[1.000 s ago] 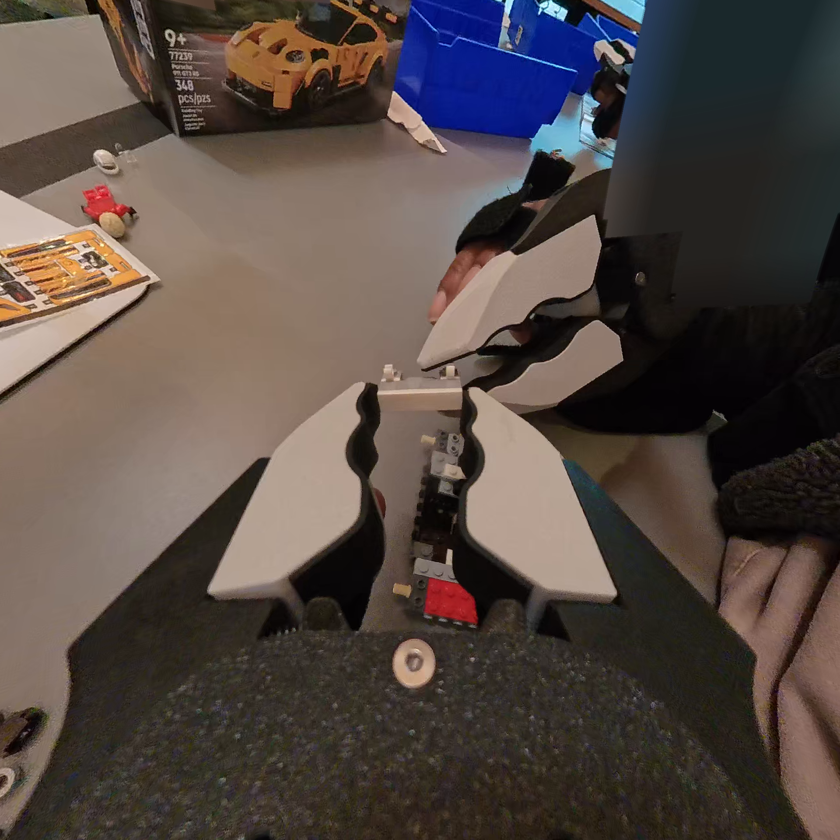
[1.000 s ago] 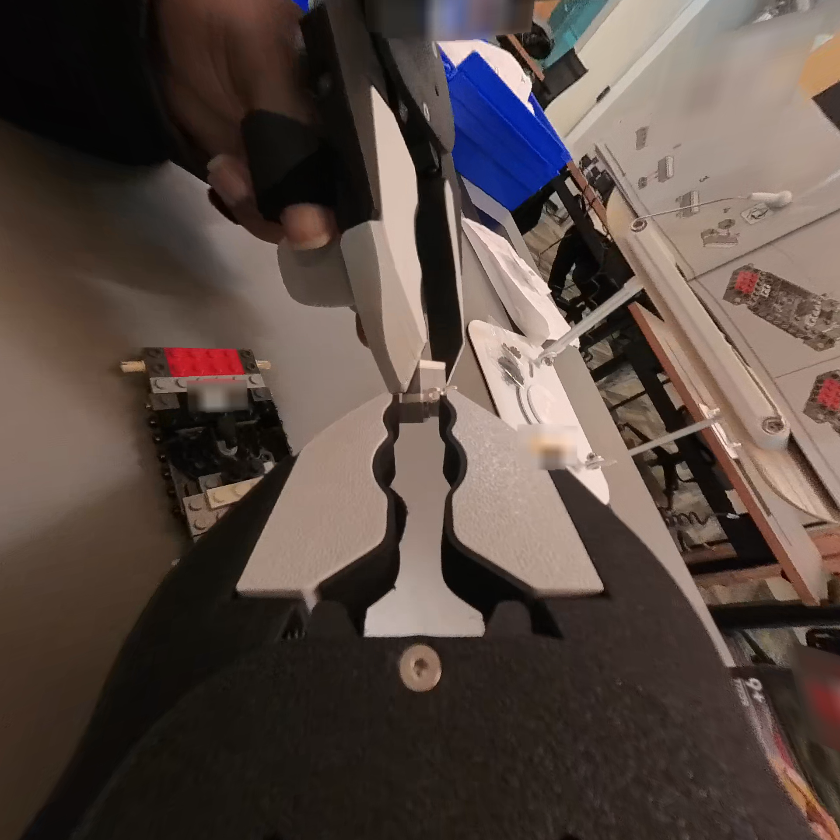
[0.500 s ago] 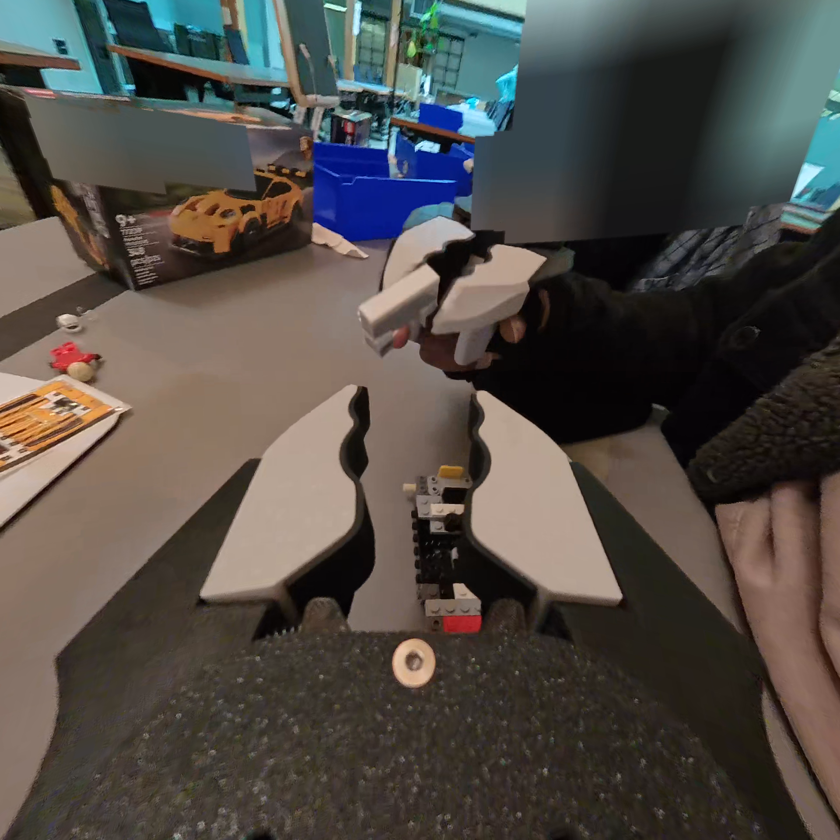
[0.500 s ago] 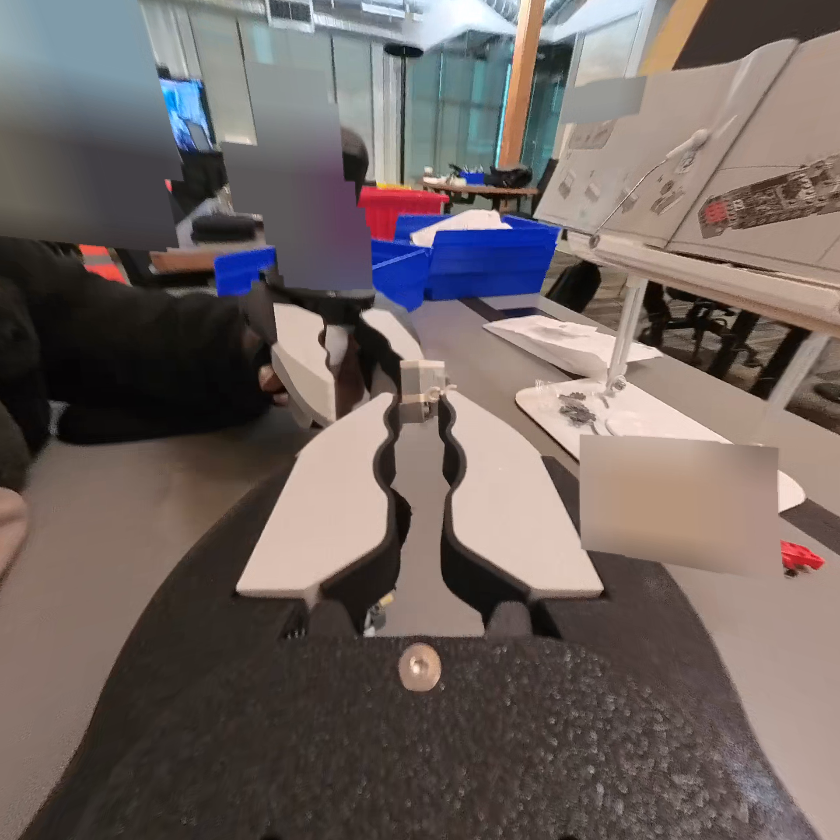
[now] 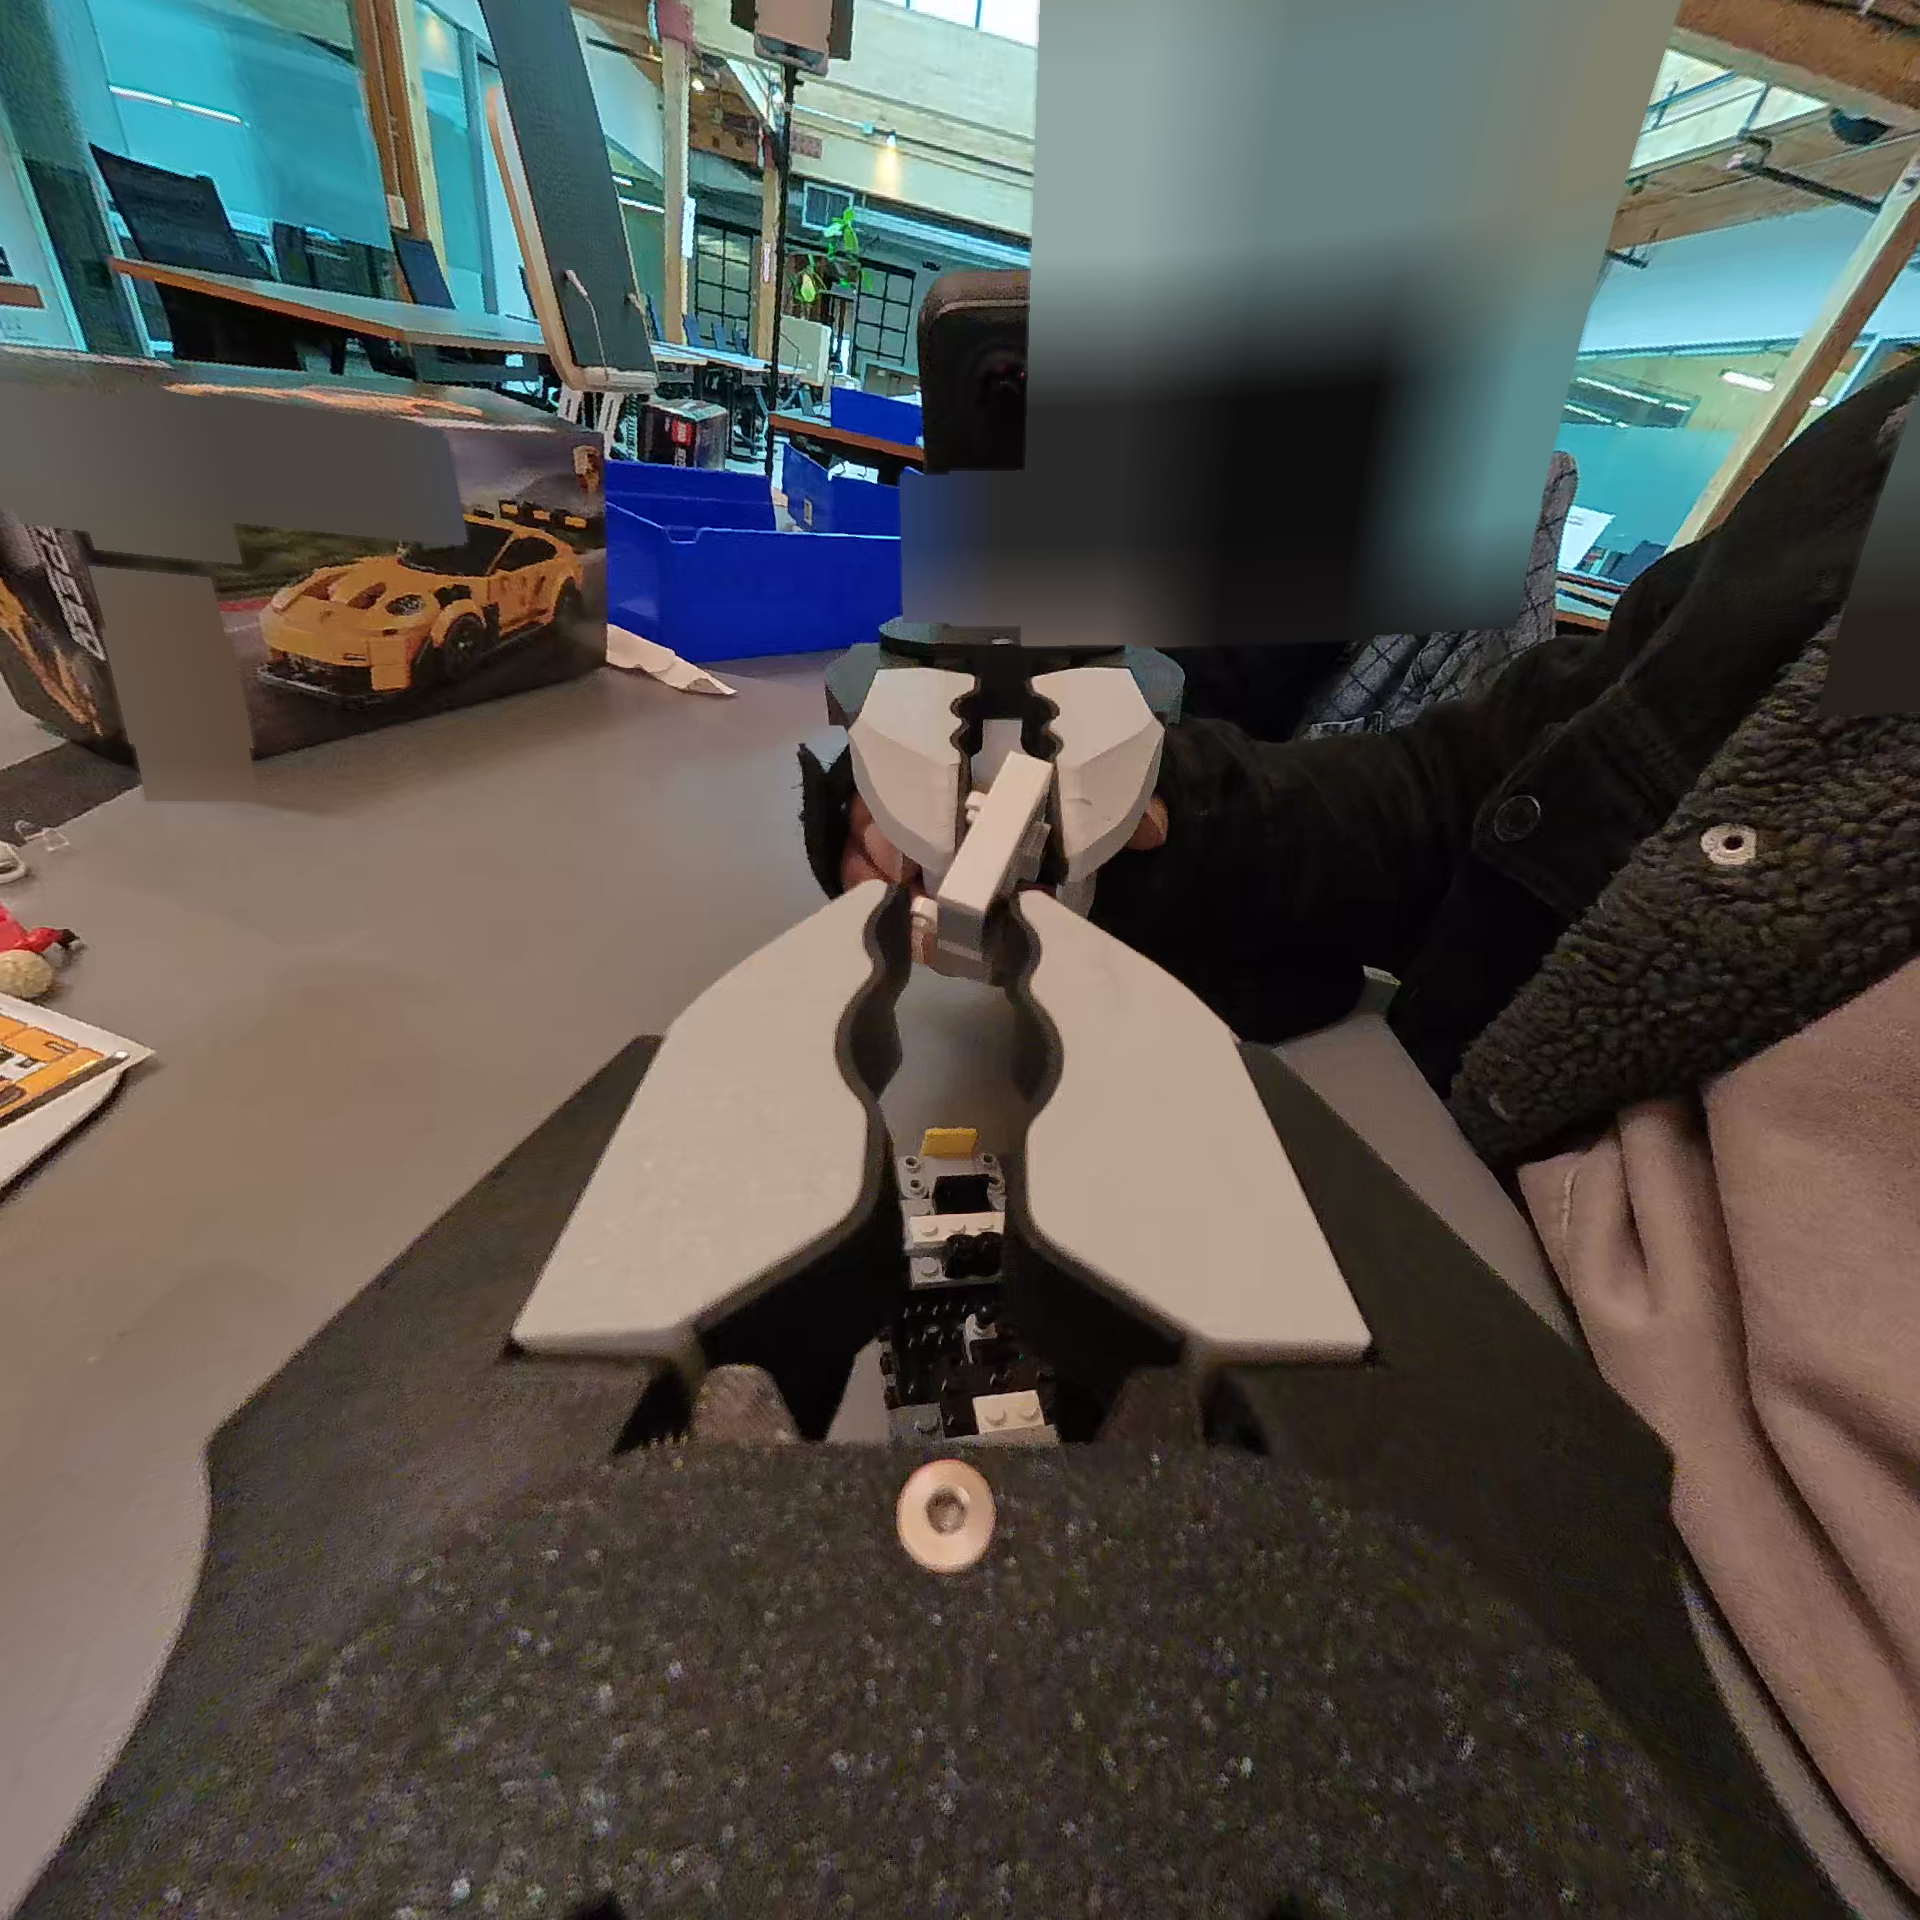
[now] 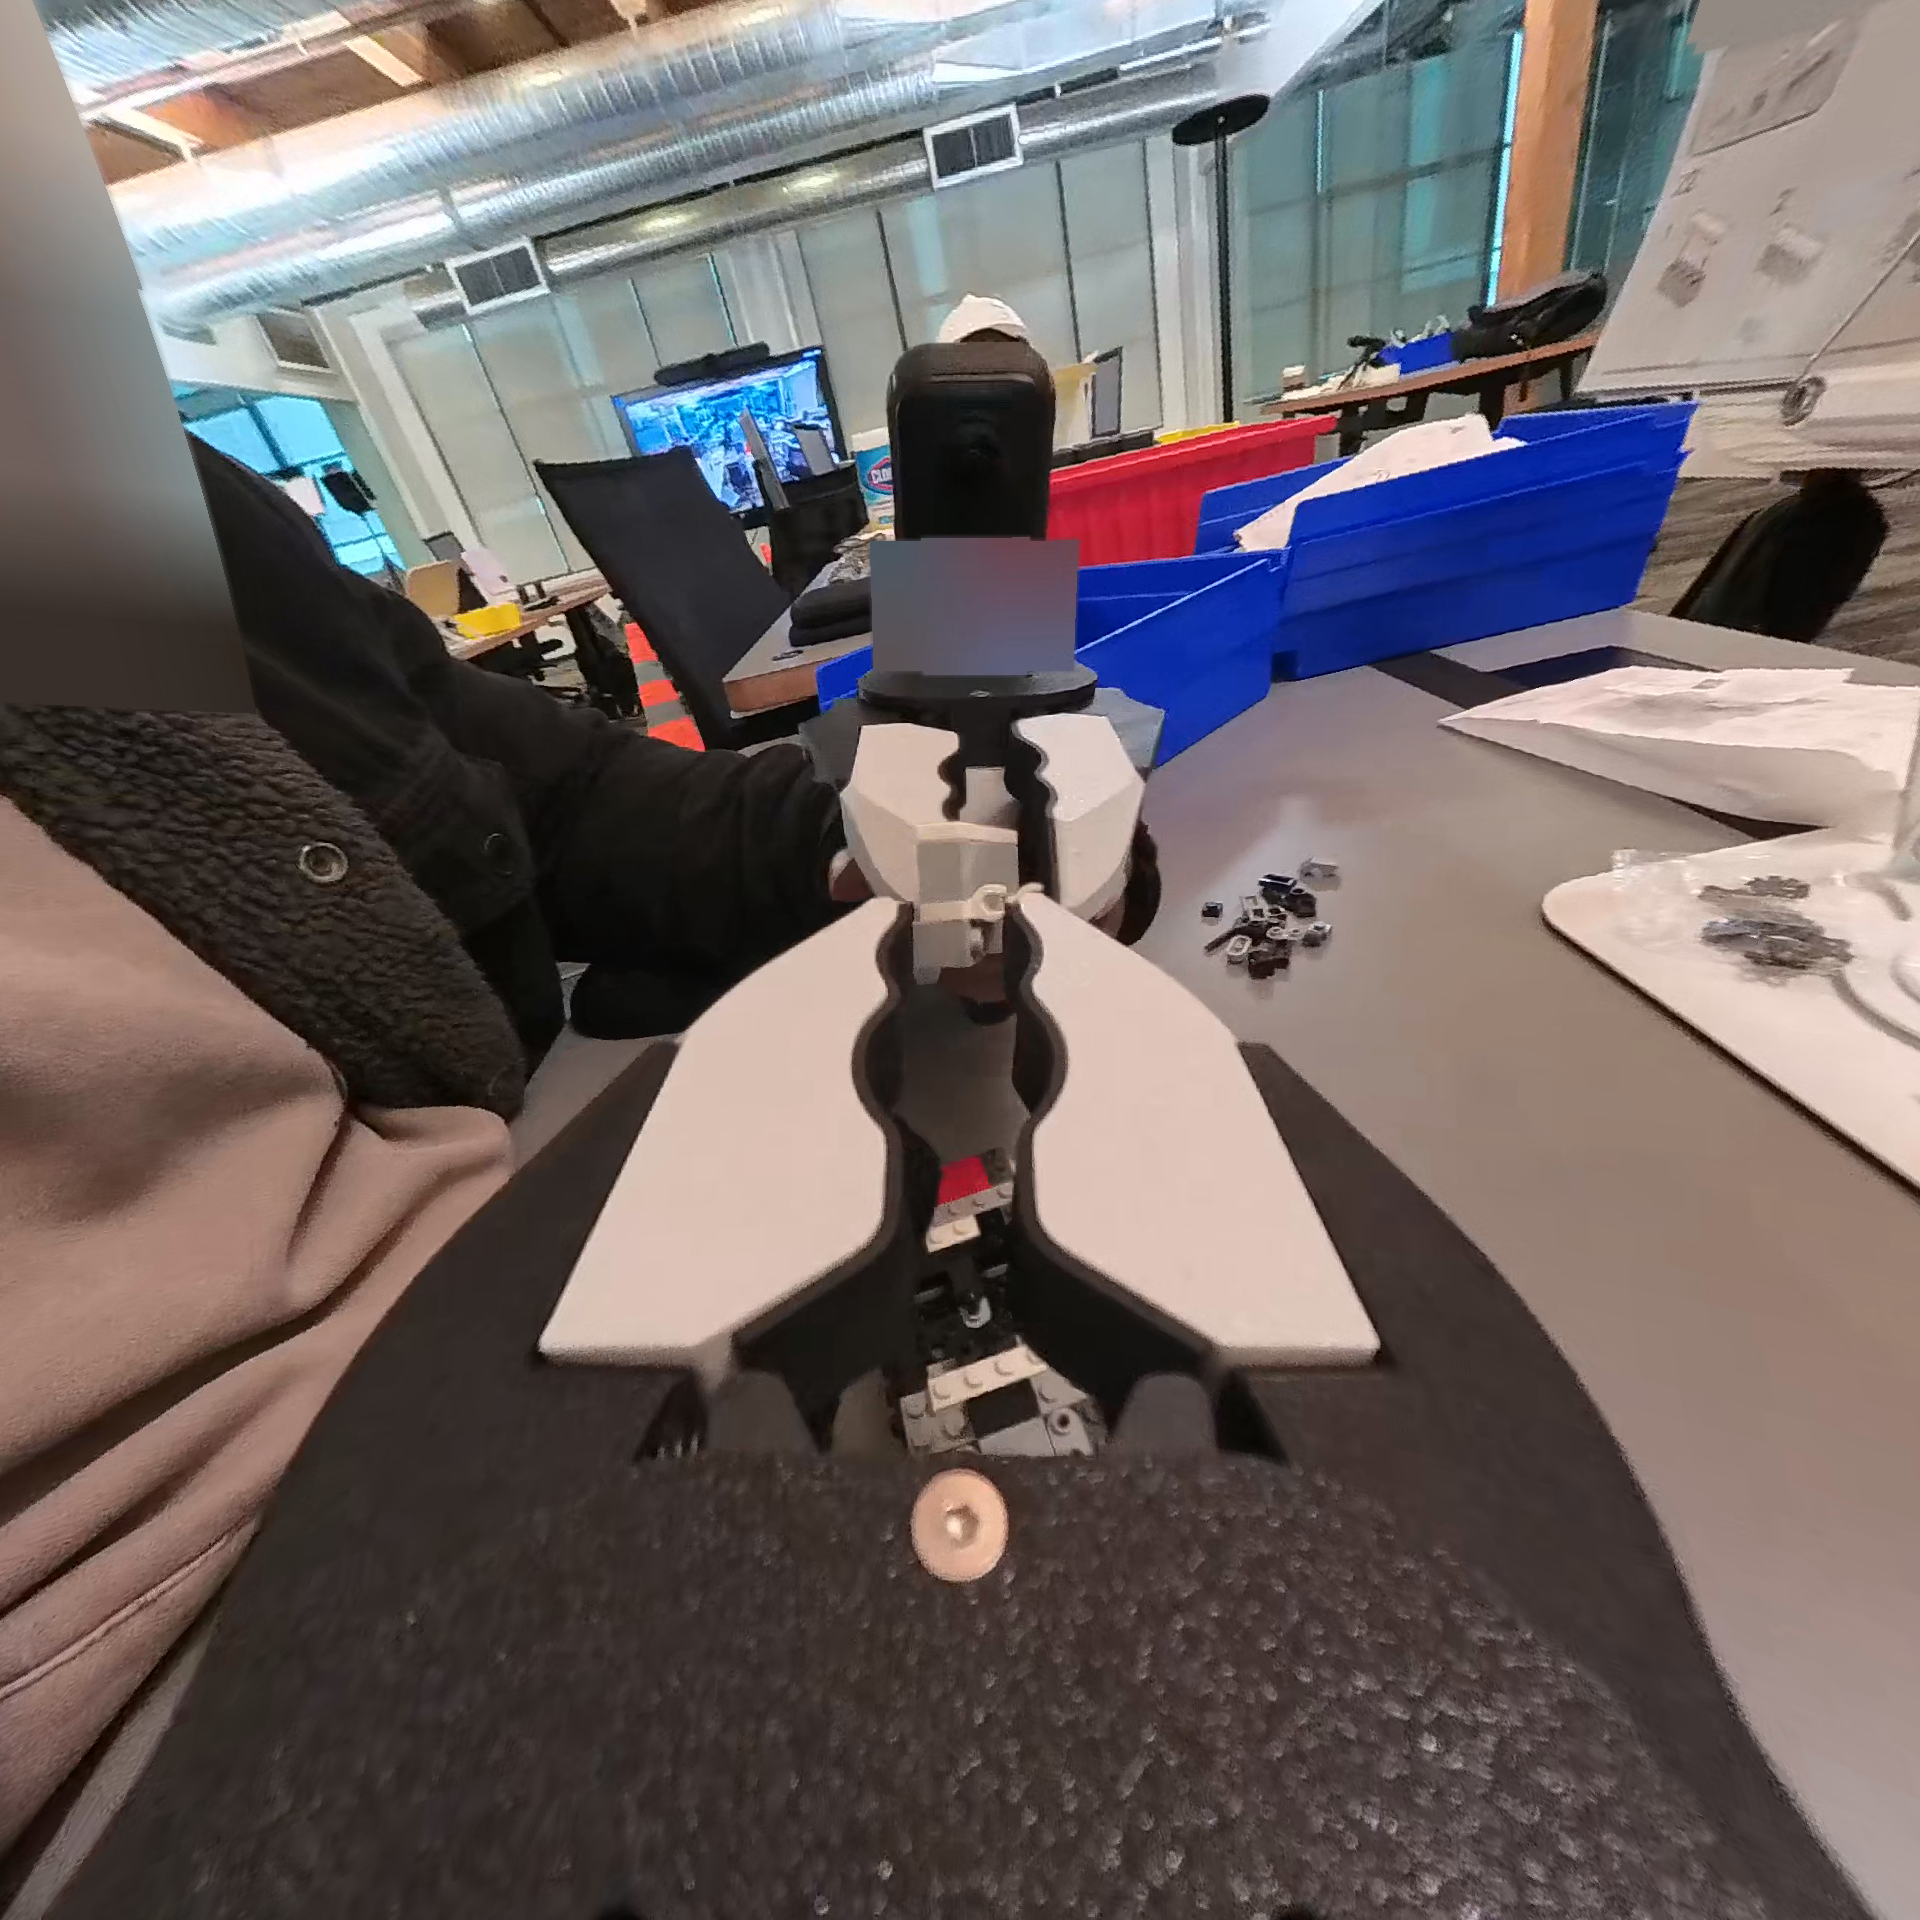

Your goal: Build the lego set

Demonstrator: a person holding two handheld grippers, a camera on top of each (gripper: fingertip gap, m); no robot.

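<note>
A light grey lego piece (image 5: 985, 860) is held in the air between both grippers, which face each other. My left gripper (image 5: 958, 916) is closed on its near end. My right gripper (image 6: 964, 910) is shut on the same piece (image 6: 954, 902), which also carries a small white clip. Each gripper shows head-on in the other's view: the right one in the left wrist view (image 5: 1003, 774), the left one in the right wrist view (image 6: 992, 821). The part-built black and grey car chassis (image 5: 951, 1247) lies on the grey table below the fingers; its red end shows in the right wrist view (image 6: 961, 1179).
The lego box (image 5: 416, 613) and blue bins (image 5: 727, 561) stand at the back of the table (image 5: 416, 987). A sticker sheet (image 5: 42, 1070) lies left. A pile of small dark pieces (image 6: 1268, 920), a white stand base (image 6: 1766, 987) and a paper bag (image 6: 1683, 727) lie right. A person's sleeves flank both views. Left and right tips are no more than a few centimetres apart.
Both grippers have lifted and swung level to face each other. The left gripper let go of the grey piece, opened, and has now closed on its end again; the right gripper kept hold.
</note>
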